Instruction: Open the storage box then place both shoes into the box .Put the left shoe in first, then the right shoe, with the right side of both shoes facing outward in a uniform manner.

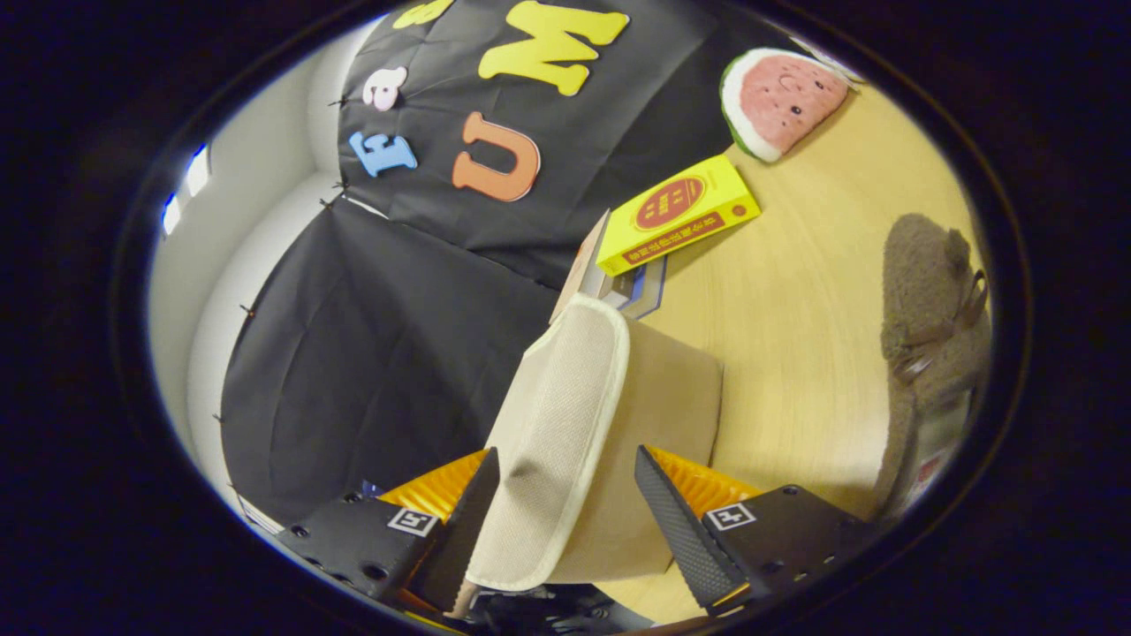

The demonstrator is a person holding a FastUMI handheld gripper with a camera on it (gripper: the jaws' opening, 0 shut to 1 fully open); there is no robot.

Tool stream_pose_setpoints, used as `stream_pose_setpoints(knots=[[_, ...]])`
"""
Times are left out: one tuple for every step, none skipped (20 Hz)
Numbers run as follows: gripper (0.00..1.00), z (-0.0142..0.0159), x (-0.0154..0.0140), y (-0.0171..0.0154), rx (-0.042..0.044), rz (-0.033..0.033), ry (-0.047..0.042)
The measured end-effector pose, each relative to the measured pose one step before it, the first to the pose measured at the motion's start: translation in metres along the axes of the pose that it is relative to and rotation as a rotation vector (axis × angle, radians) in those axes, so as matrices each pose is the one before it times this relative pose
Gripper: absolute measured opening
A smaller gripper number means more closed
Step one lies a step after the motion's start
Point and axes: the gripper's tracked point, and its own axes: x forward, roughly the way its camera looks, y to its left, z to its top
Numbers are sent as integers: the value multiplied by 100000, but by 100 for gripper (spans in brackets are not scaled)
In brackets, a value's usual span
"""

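The beige fabric storage box (671, 415) stands on the wooden table (795, 300) just ahead of my gripper (565, 481). Its woven lid (557, 424), trimmed in white, is tilted up and lies between my fingers. The gripper is open; one finger (473, 508) rests against the lid's face and the other finger (663, 512) stands a little apart from the lid's edge. A brown fuzzy shoe (928, 300) with a small bow lies on the table beyond the box, off to the side of that second finger. Its far end is cut off.
A yellow carton (676, 216) lies on a couple of flat books (632, 287) just behind the box. A watermelon-slice plush toy (778, 97) sits farther back. Bare tabletop stretches between the box and the shoe. The black cloth wall (380, 353) stands close beside the box.
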Motion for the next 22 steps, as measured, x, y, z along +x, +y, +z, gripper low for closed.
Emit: stream_pose_setpoints(knots=[[94, -324, 317, 223, 249, 1400, 1917], [92, 6, 148, 562, 768, 2659, 1161], [82, 186, 259, 107, 192, -198, -224], [72, 178, 89, -225, 204, -1653, 232], [63, 73, -329, 16, 594, -696, -177], [53, 125, -543, 101, 737, -109, -156], [43, 398, -218, -46, 836, -621, -1293], [33, 545, -437, 279, 1505, 1001, -1665], [24, -37, -311, 328, 4, 366, 469], [15, 20, -83, 419, -815, 582, 315], [7, 257, -412, 327, -1084, -1236, -483], [2, 147, -223, 356, -1658, -1340, -14], [1, 65, -188, 776, -1181, -414, -528], [1, 281, -122, 887, -553, 318, -623], [1, 208, -171, 1245, -296, 1233, -1007], [0, 247, -39, 1253, -686, 901, -669], [1, 173, -5, 1311, -826, 806, -806], [1, 181, 156, 1427, -554, 1018, -467], [0, 106, 257, 1316, -169, 704, -434], [0, 177, 444, 1351, -520, 798, -557], [0, 25, 454, 1464, -725, 968, -319], [0, -36, 693, 1322, -735, 811, -230]])
